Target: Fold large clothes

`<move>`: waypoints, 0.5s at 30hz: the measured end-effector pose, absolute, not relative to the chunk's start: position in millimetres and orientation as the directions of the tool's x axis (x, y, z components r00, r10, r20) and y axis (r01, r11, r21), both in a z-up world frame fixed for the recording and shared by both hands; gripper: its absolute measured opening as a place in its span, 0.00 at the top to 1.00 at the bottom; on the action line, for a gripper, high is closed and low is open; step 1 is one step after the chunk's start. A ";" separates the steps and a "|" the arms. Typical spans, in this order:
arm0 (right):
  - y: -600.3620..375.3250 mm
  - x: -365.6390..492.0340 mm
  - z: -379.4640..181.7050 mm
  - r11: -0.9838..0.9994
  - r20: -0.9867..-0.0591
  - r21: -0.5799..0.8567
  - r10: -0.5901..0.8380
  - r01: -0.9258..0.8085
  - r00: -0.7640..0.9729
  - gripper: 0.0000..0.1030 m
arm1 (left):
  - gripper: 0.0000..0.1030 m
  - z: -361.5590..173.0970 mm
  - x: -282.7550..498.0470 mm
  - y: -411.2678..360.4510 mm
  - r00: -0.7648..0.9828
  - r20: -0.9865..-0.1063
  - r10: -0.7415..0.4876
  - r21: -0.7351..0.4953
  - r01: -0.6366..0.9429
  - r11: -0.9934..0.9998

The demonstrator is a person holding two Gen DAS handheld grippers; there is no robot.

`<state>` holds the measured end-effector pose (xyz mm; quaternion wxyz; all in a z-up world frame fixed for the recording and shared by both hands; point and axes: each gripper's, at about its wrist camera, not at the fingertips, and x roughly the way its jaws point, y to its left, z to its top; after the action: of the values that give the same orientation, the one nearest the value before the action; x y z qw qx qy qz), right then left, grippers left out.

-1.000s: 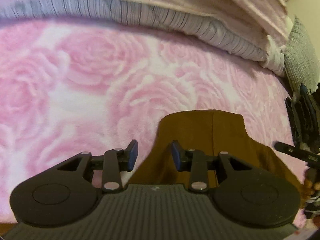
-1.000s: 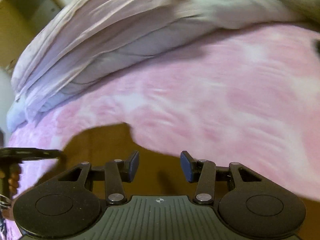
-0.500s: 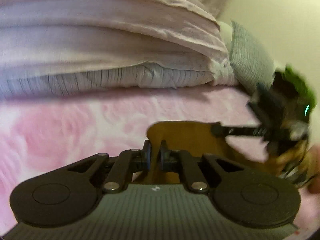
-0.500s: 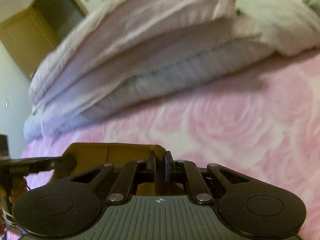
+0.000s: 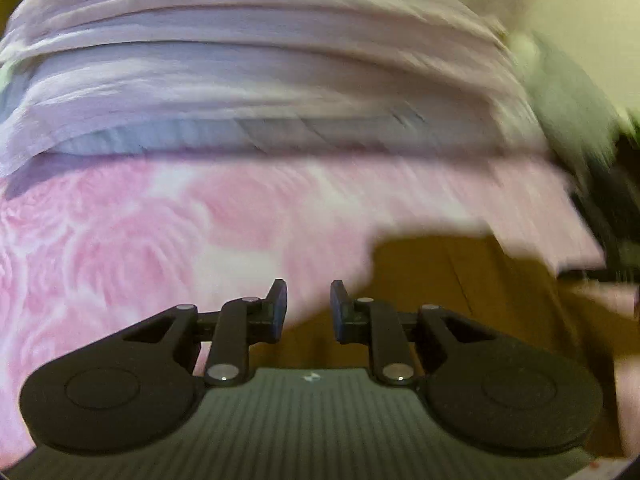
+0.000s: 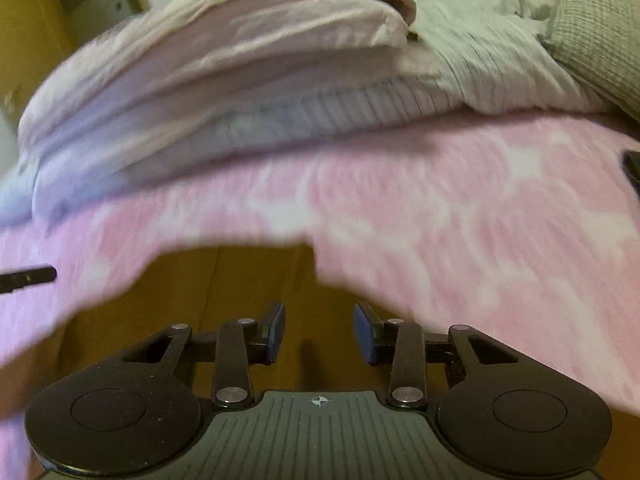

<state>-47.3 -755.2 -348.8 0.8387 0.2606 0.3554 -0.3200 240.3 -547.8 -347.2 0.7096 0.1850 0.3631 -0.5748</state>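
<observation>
Left gripper (image 5: 308, 308): black two-finger tool with blue pads, low in the left wrist view; its fingers (image 5: 278, 306) stand apart and are opening, nothing pressed between them.
Right gripper (image 6: 319, 332): same black build; its fingers (image 6: 366, 334) are parted and opening, gripping nothing, with brown cloth showing behind the gap.
Mustard-brown garment (image 6: 224, 296): smooth brown cloth lying flat on the bed, directly under and ahead of the right fingers; a seam line runs up it. In the left wrist view it lies under the right finger and spreads off to the right (image 5: 452, 280).
Garment edge: its far edge is blurred in both views, with pink blanket beyond it.
Pink rose-patterned fleece blanket (image 5: 120, 240): covers the bed around the garment on the left, right and far sides.
Other tool: a thin black bar (image 6: 28, 276) juts in at the left edge of the right wrist view, above the blanket.
Lilac-grey folded duvet (image 6: 200, 80): thick stacked layers across the far side of the bed, resting on the blanket.
Grey knitted cushion (image 6: 596, 28): at far right, beside the duvet.
</observation>
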 end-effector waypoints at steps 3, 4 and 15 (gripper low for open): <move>-712.1 -76.3 -343.0 0.669 -0.803 0.145 -0.351 0.729 0.481 0.66 | 0.83 -354.9 198.2 -507.4 0.000 -0.774 -0.633 -0.167 0.965 0.204; -700.5 -91.6 -342.3 0.662 -0.817 0.144 -0.340 0.736 0.465 0.66 | 0.81 -359.5 192.0 -493.7 -0.009 -0.791 -0.612 -0.182 0.958 0.221; -618.0 -186.3 -336.6 0.593 -0.907 0.096 -0.279 0.800 0.316 0.66 | 0.79 -367.0 137.0 -381.0 -0.019 -0.870 -0.492 -0.190 0.934 0.301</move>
<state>-186.3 -618.0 -336.6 0.7614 0.2797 0.4654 -0.3542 137.0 -381.0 -367.0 0.6590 0.2375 0.4652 -0.5412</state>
